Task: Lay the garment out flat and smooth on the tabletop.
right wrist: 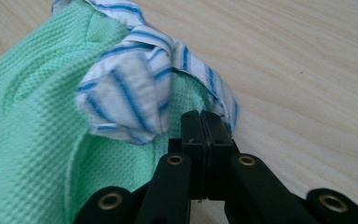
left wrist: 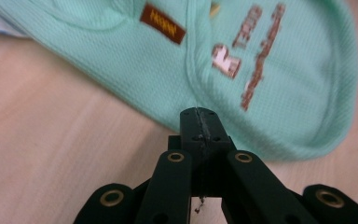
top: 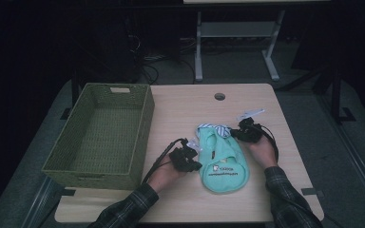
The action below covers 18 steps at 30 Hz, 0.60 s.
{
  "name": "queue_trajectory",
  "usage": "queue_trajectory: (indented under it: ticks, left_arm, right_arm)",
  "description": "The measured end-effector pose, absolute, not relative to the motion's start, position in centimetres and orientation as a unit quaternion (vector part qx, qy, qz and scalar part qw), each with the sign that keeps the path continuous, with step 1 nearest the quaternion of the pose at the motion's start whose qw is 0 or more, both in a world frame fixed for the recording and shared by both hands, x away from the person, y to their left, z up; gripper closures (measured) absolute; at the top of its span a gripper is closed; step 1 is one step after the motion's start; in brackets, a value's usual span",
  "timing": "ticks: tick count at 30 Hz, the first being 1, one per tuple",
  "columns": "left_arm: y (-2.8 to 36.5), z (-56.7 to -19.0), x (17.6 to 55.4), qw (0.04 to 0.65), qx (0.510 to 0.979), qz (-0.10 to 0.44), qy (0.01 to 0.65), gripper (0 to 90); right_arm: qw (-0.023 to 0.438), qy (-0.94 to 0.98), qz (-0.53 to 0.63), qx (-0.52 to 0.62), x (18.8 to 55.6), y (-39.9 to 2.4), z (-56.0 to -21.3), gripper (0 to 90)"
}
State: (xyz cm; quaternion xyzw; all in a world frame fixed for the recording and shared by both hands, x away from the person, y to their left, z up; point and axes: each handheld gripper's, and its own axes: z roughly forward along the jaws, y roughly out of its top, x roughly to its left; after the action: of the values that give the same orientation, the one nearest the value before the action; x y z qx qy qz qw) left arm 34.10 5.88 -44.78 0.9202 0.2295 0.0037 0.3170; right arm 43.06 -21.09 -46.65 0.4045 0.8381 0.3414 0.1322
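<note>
I count two tongs, my left tongs (top: 196, 156) and my right tongs (top: 236, 132), one mint-green garment (top: 223, 166), one woven basket (top: 145, 123), and one counter (top: 180, 109).

Garment (left wrist: 121, 56): mint waffle-knit cloth, matt; collar (right wrist: 130, 93) smooth striped woven cloth. Table (top: 180, 109): pale wood-grain, smooth. Basket (top: 100, 137): green woven wicker, rough. Grippers: matt black plastic.

The green basket (top: 100, 135) blocks the tabletop's (top: 185, 107) left edge. The garment (top: 221, 159) lies mid-front. The far edge and right corners stay bare wood for passing.
</note>
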Motion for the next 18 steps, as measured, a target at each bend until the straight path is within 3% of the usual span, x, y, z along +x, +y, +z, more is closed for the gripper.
queue_trajectory:
  ticks: [10,12,15,18]
  left_arm:
    - [4.0,-44.6,33.5,0.342,0.912,0.006,0.225,63.3]
    - [3.6,-45.0,33.6,0.329,0.919,0.009,0.217,64.7]
    - [3.3,-45.4,33.5,0.329,0.919,0.007,0.217,87.5]
    - [3.7,-44.8,33.2,0.322,0.923,0.017,0.211,89.7]
  right_arm:
    - [0.131,0.840,0.338,0.404,43.1,-20.9,-46.6,88.9]
    - [0.130,0.839,0.339,0.405,43.1,-20.9,-46.7,89.0]
    - [0.132,0.839,0.340,0.403,43.1,-20.9,-46.6,88.9]
    - [0.132,0.840,0.339,0.403,43.1,-20.9,-46.5,88.9]
